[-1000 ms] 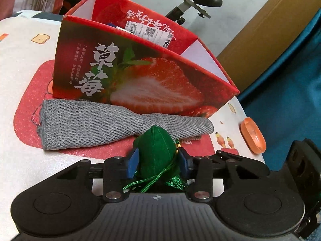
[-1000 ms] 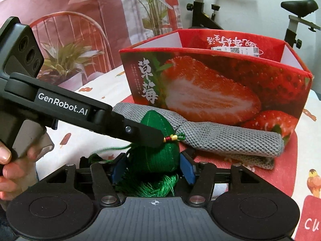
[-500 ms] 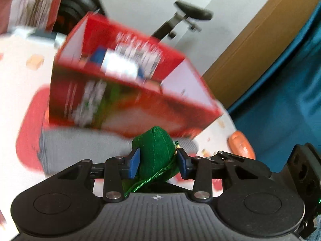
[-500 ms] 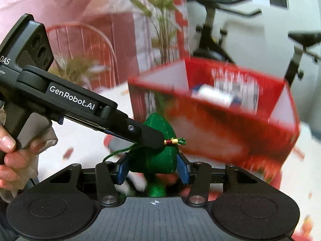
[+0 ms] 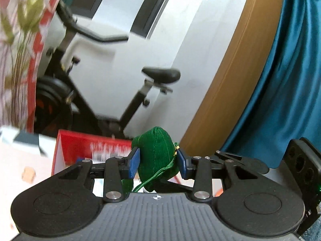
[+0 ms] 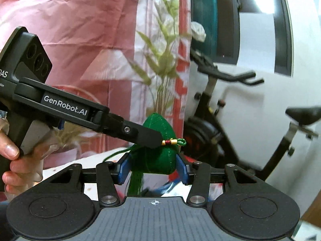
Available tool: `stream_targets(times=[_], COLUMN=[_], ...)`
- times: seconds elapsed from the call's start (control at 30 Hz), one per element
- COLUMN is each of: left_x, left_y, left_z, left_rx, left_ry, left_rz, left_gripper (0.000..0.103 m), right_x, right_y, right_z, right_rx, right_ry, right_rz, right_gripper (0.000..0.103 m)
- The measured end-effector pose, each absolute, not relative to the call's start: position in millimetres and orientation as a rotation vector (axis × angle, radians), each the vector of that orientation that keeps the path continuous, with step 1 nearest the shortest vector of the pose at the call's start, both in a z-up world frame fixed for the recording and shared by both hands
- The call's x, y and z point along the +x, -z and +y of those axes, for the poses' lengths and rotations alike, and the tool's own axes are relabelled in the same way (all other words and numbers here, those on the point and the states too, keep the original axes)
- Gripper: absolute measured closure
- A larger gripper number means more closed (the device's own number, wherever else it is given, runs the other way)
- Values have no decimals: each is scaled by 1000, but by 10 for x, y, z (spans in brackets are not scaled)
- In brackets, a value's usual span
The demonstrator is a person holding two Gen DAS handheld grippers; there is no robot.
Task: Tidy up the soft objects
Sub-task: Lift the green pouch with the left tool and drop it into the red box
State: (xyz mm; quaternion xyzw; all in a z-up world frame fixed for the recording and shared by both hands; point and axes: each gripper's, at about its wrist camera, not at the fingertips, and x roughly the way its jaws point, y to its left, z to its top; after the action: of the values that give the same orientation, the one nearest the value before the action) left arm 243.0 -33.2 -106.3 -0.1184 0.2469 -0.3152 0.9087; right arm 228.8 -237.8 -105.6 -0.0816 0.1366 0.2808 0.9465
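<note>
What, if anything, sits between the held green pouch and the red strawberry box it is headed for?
Nothing visible does. Both the left gripper and the right gripper clamp the green fabric pouch, raised with only open air between it and the rim of the red strawberry box beyond.

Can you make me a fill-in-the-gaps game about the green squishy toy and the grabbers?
The stuffed pouch is colored ____.
The number of grippers squeezing it is ____.
The box below it is colored ____.
Behind everything stands an exercise ____.

Missing words: green; two; red; bike
</note>
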Motion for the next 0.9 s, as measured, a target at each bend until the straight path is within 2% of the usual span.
stream_targets(times=[0.23, 0.47, 0.9], left_x=[2711, 2906, 3481], left_y=[891, 1007, 1960], left_z=[-451, -479, -997], left_rx=[-220, -197, -245], left_ry=[651, 668, 745], left_rz=[449, 499, 798], left_gripper=[61, 61, 62], right_x=[2584, 2794, 3044], right_y=[947, 1261, 2127], right_z=[-2426, -2534, -3037], right_rx=[-166, -119, 63], right_ry=[-562, -525, -357], right_rz=[255, 346, 641], right_gripper=[58, 58, 58])
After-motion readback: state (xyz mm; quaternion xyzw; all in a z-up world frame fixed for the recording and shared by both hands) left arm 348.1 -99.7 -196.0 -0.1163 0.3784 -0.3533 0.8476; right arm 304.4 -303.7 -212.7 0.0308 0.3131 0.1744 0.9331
